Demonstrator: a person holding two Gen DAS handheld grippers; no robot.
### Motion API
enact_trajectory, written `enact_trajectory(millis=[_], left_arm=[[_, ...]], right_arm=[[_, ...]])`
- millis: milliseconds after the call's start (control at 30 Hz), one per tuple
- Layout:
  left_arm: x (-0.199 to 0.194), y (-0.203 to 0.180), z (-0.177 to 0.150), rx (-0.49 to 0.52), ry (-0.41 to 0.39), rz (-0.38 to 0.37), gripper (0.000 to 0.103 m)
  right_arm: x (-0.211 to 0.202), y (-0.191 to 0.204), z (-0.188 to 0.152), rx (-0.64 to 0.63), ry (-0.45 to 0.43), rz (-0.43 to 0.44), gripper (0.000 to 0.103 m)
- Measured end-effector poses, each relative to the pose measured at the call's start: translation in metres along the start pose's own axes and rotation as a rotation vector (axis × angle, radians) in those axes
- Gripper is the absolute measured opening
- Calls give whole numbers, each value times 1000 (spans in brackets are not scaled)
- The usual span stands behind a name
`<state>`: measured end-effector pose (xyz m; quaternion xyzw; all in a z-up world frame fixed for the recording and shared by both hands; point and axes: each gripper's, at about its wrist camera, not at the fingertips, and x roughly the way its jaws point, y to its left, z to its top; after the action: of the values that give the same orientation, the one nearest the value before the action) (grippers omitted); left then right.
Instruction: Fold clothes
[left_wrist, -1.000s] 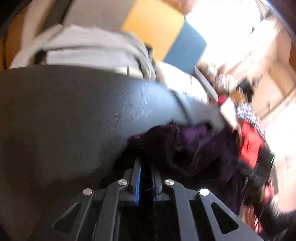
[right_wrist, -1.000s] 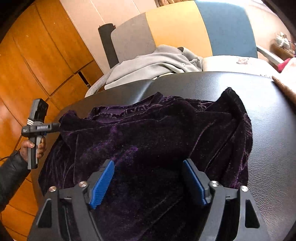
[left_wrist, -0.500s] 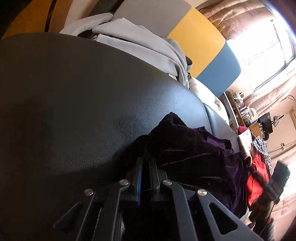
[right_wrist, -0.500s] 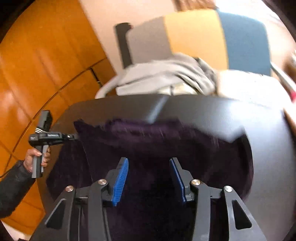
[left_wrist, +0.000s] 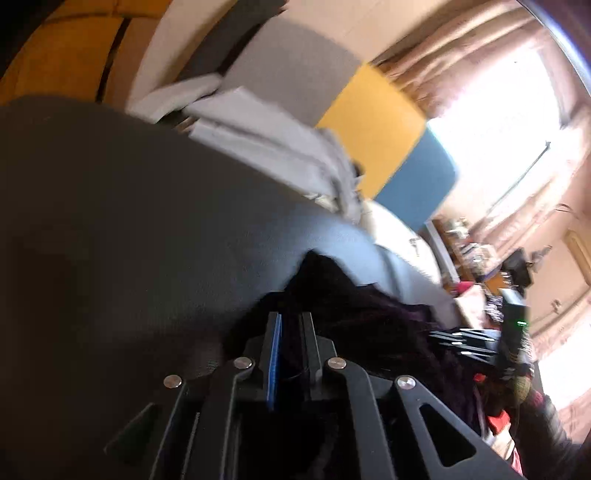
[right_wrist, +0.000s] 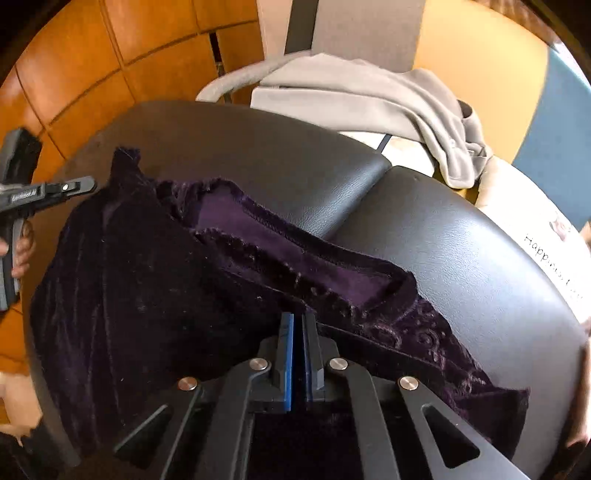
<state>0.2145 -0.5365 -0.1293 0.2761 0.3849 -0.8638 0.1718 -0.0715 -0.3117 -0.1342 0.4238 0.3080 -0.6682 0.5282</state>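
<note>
Right wrist view: the right tongs pinch the purple velvet garment spread over a black leather seat; the left tongs clamp its far corner.

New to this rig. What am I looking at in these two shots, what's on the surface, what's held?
No robot: a person holds a two-finger tool in each hand, each with a fisheye camera looking along its fingers. One shot is from the left gripper, one from the right gripper. A dark purple velvet garment lies on a black padded surface. Both grippers are shut on it: the left at a far corner, the right near the neckline. The left tool also shows in the right view. Behind, a grey sweatshirt lies on a chair.
</note>
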Motion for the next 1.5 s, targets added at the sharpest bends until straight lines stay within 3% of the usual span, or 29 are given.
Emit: enact_trajectory(millis=[133,200,300,400,500,567,633,700,733,833,933,1000,1067,1133,1167,1267,1333,1433,1500], left_arm=[[-5,-25,-22,112,30,7,10],[-5,-38,-36,173,54,5,11],[8,-49,-58,235,119,79,12],[20,-47,-75,253,179,173,12],[16,-47,-76,211,182,195,12],[9,-48,-71,184,170,190,12],[1,-52,-60,162,117,140,12],[-6,-58,-48,150,63,98,12],[-4,-65,-43,168,45,96,12],[14,-83,-34,226,44,119,12],[31,-80,-41,250,77,225,12],[43,-78,-46,266,99,296,13],[54,-75,-51,282,121,367,13],[51,-69,-57,284,93,366,10],[48,-68,-58,276,91,368,10],[39,-73,-59,266,74,346,10],[34,-76,-59,260,62,331,10],[25,-81,-60,250,46,309,15],[19,-85,-60,247,31,295,16]], right_arm=[[-7,-1,-5,12,-28,-25,4],[-21,-2,0,22,-82,-62,4],[-37,-12,7,55,-165,-130,4],[-33,-22,8,91,-190,-197,4],[-5,-33,-2,141,-144,-207,6],[-2,-41,-14,211,-186,-142,8],[-16,-53,-24,298,-248,-74,21],[-38,-62,-38,370,-324,-23,58],[-46,-62,-43,386,-342,-3,60],[-66,-62,-63,445,-354,64,60],[-71,-56,-95,477,-329,152,60],[-68,-51,-116,458,-291,165,60],[-65,-52,-137,471,-275,124,58],[-65,-59,-158,503,-300,47,31],[-66,-66,-169,555,-326,37,11],[-63,-78,-188,657,-375,63,5],[-68,-73,-183,642,-364,42,6],[-90,-69,-169,594,-402,4,27],[-99,-74,-154,551,-408,-83,74]])
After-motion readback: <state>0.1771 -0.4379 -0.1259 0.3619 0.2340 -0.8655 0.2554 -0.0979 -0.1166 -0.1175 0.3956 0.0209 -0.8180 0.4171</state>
